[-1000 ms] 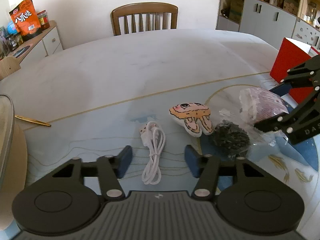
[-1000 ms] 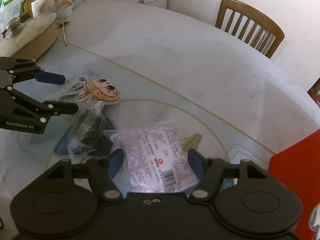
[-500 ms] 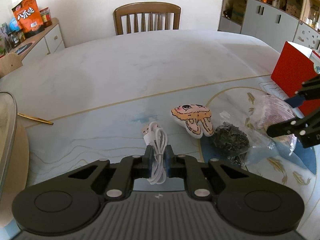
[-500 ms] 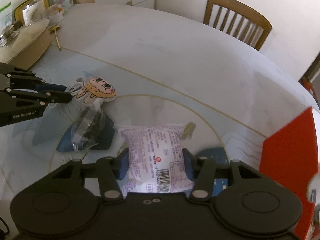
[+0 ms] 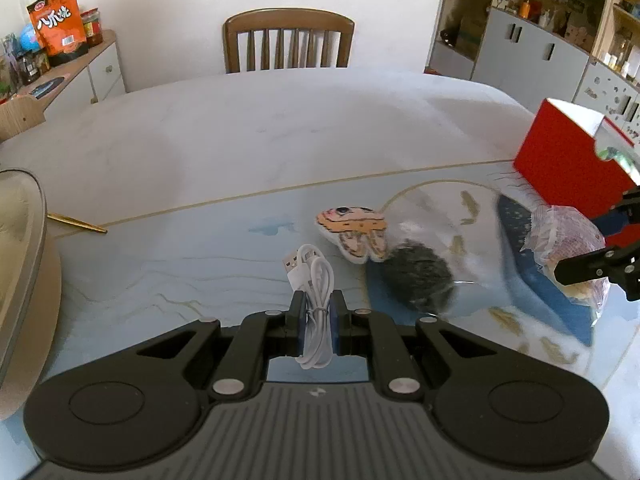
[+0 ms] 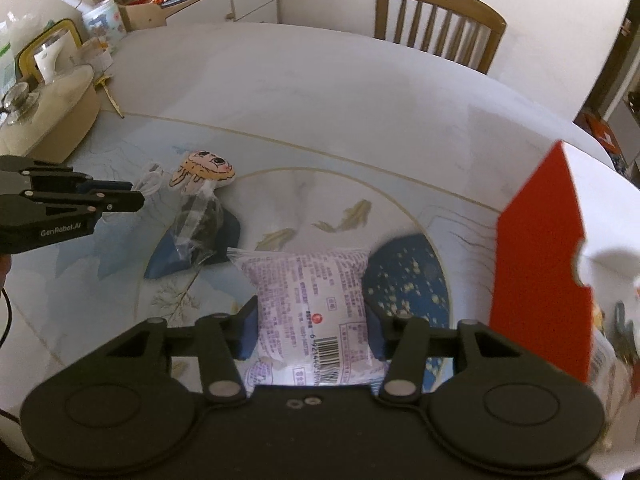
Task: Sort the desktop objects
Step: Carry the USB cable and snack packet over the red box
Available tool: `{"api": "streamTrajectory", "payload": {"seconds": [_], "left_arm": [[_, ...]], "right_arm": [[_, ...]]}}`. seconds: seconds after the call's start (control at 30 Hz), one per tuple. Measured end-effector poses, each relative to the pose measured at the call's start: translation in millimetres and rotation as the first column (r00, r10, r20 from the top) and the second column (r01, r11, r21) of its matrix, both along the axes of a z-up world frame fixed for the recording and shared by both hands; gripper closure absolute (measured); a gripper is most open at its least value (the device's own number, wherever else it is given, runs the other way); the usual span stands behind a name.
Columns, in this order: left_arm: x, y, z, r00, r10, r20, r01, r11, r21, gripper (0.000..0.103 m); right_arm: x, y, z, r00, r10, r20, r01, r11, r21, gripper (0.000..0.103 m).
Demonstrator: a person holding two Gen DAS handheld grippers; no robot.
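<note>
My left gripper [image 5: 317, 314] is shut on a coiled white USB cable [image 5: 314, 280] and holds it just above the table. My right gripper [image 6: 310, 330] is shut on a purple-printed snack packet [image 6: 312, 304], lifted off the table; the packet also shows in the left wrist view [image 5: 568, 240]. A cartoon-face plush [image 5: 352, 228] and a clear bag of dark bits [image 5: 418, 274] lie between the two grippers. The plush [image 6: 204, 166] and the bag [image 6: 200, 224] also show in the right wrist view. The left gripper [image 6: 120, 200] shows there at far left.
A red box [image 6: 540, 260] stands open at the right; it also shows in the left wrist view [image 5: 568, 160]. A lidded pot [image 6: 44, 112] sits at the left edge beside a gold utensil [image 5: 76, 222]. A wooden chair [image 5: 288, 40] stands behind the table.
Both grippers closed: the left on the USB cable, the right on the snack packet. Both then lifted, and the right one swung towards the red box.
</note>
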State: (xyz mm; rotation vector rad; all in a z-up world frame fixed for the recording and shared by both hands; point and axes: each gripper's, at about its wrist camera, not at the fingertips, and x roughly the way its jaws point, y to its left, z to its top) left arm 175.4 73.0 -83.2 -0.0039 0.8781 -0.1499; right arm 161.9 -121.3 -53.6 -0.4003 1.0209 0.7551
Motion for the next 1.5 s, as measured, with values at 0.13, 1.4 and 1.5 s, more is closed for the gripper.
{"api": "streamTrajectory", "payload": {"seconds": [0.13,1.4,1.5], "left_arm": [[-8,-3,12,1.000,-0.003,0.001,0.003,1.000,-0.025,0.092],[-34,-218,93,0.970,-0.225,0.092,0.235,0.966,-0.112,0.092],[-27,-242,96,0.966,-0.239,0.097,0.250,0.962,-0.112,0.092]], "right_arm": [[-9,-11,10,1.000,-0.016,0.010,0.016,1.000,0.006,0.052],[-15,-192,89,0.991,-0.105,0.087,0.093,0.987,0.127,0.053],[-4,-212,89,0.989,-0.111,0.096,0.098,0.987,0.131,0.053]]}}
